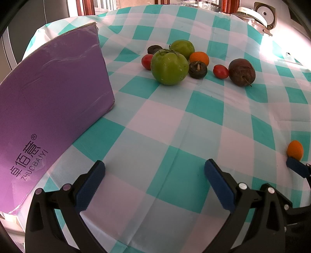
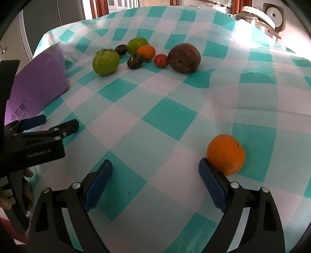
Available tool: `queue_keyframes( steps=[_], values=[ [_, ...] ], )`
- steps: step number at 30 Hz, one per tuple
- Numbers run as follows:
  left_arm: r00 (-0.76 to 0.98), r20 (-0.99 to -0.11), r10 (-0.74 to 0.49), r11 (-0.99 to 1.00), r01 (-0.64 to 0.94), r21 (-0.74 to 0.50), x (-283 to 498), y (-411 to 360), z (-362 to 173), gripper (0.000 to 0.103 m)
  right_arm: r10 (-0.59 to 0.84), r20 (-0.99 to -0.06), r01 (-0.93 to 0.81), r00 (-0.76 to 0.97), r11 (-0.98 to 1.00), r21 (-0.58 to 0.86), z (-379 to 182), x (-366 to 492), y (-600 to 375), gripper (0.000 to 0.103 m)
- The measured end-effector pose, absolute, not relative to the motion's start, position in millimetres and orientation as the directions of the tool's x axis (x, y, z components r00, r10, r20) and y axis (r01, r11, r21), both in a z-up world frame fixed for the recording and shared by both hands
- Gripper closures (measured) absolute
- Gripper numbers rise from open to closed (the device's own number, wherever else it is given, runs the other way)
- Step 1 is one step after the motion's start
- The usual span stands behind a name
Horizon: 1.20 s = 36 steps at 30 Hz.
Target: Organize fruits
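Observation:
A cluster of fruit lies far ahead on the checked tablecloth: two green tomatoes [image 1: 169, 67] [image 1: 182, 47], a small orange [image 1: 199, 58], two red cherry tomatoes [image 1: 220, 71] [image 1: 147, 61], two dark round fruits [image 1: 197, 69] and a brown passion fruit [image 1: 241, 72]. A lone orange [image 2: 225, 154] sits just outside the right fingertip of my right gripper [image 2: 155, 171], touching it; it also shows in the left wrist view [image 1: 295, 149]. My left gripper [image 1: 154, 171] is open and empty over the cloth. My right gripper is open and empty.
A purple box [image 1: 52, 101] stands on the left of the table, close to my left gripper. An appliance [image 2: 272, 17] stands beyond the table's far right edge. The left gripper's body [image 2: 38, 140] shows at the left of the right wrist view.

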<state>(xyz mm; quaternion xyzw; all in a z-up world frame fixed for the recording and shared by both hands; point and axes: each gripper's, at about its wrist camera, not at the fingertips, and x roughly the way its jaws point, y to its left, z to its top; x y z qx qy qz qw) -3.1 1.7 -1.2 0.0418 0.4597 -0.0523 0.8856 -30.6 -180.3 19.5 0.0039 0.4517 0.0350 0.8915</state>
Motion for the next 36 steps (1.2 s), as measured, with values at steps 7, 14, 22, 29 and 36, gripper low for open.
queue_keyframes(
  steps=[7,14,22,29,36],
  values=[
    [0.572,-0.819,-0.054,0.991,0.131,0.026,-3,2,-1,0.001,0.05,-0.812,-0.037,0.582,0.999,0.035,19,-54,-188,0.016],
    [0.572,-0.819,-0.054,0.991,0.131,0.026,-3,2,-1,0.001,0.022,-0.818,0.021,0.575,0.999,0.042,19,-74,-205,0.016],
    [0.572,-0.819,-0.053,0.991,0.131,0.027,-3,2,-1,0.001,-0.029,-0.803,0.146,0.596,0.987,0.072,26,-67,-228,0.018],
    [0.572,-0.819,-0.052,0.991,0.129,0.026,0,-1,-2,0.001,-0.018,-0.817,0.216,0.577,0.968,0.131,29,-41,-233,0.023],
    [0.551,-0.831,-0.072,0.985,0.169,0.026,20,-2,0,0.001,-0.047,-0.828,0.244,0.558,0.963,0.11,23,-32,-230,0.032]
  ],
)
